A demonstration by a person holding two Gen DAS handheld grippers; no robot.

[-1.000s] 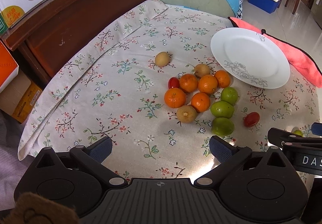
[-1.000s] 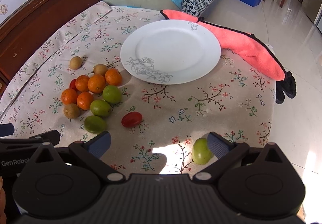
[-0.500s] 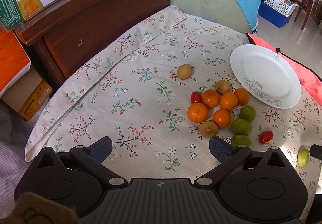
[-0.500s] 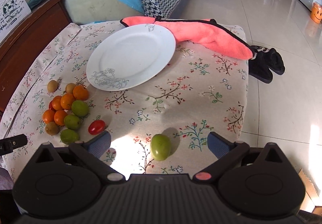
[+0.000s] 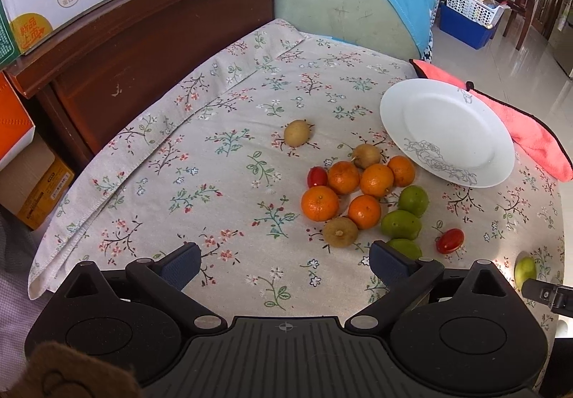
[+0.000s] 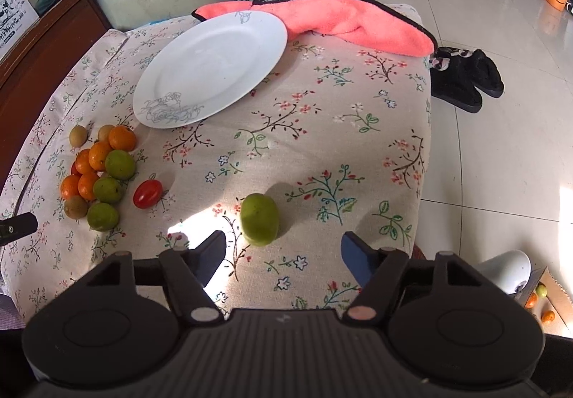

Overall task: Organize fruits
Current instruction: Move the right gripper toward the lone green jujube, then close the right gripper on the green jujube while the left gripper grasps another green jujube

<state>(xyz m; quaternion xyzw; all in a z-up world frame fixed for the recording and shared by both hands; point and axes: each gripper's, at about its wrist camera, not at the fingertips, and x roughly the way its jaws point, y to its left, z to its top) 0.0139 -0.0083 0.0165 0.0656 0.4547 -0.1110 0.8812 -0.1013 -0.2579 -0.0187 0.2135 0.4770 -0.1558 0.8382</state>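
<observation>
Since earlier frame our right gripper (image 6: 283, 251) swung over lone green fruit (image 6: 259, 219) near table's front edge; jaws closing, fruit between pads, untouched. Left gripper (image 5: 284, 260) gapes empty. Plate (image 6: 215, 65) bare; we judge grasp next.

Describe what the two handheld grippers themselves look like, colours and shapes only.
Both are alike. The left gripper and right gripper each have a black ribbed body, two round black housings, angled black finger arms with silver pivot pins, and dark blue textured pads. A brown fuzzy cuff shows at the left view's bottom corner.
</observation>
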